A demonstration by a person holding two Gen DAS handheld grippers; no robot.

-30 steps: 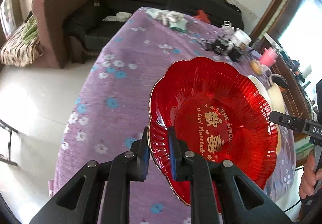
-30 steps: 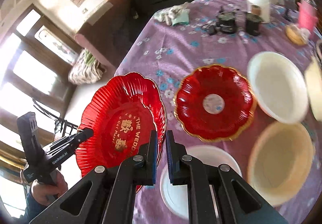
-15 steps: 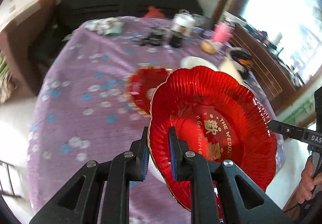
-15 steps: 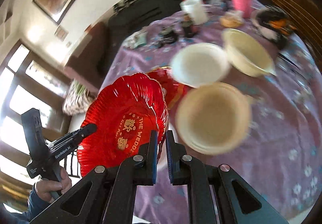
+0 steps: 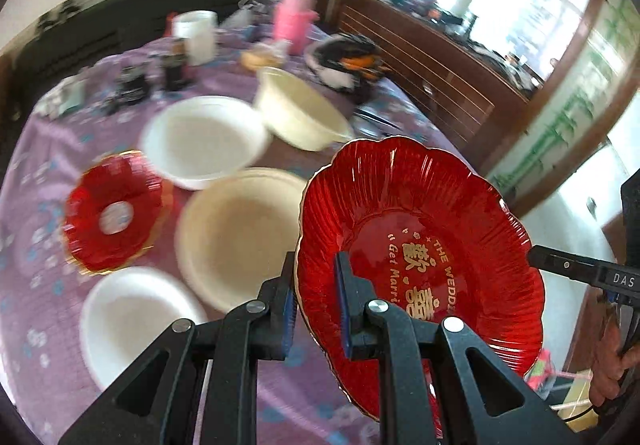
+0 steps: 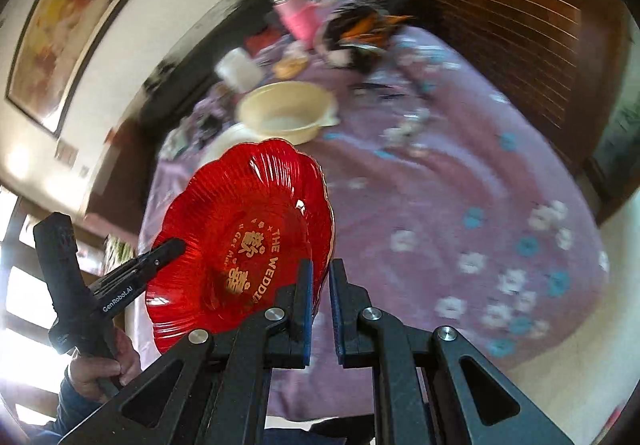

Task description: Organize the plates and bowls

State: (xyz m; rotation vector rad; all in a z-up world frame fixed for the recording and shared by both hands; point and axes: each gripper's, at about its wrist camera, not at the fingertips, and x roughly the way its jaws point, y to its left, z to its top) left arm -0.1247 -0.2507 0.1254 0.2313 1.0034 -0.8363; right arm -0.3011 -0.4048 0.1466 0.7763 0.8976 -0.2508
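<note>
Red scalloped glass wedding plate (image 5: 420, 241) carried in the air between both grippers, above the table's near edge.

Your left gripper (image 5: 316, 301) and right gripper (image 6: 320, 301) each pinch narrow on opposite rims. Risk: thin edge grips on slick glass; pull your hands apart or twist unevenly and it could slip and shatter onto the cream bowls (image 5: 240, 233). Surface is a purple floral tablecloth (image 6: 460, 205), crowded at the far end; wooden panelling and a bright window lie beyond.

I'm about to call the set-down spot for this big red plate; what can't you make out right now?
- Left wrist view: the tablecloth under the large red plate is hidden by it.
- Same view: the small red plate is motion-blurred, so its centre mark is unreadable.
- Right wrist view: the white bowl is mostly hidden behind the large red plate.
</note>
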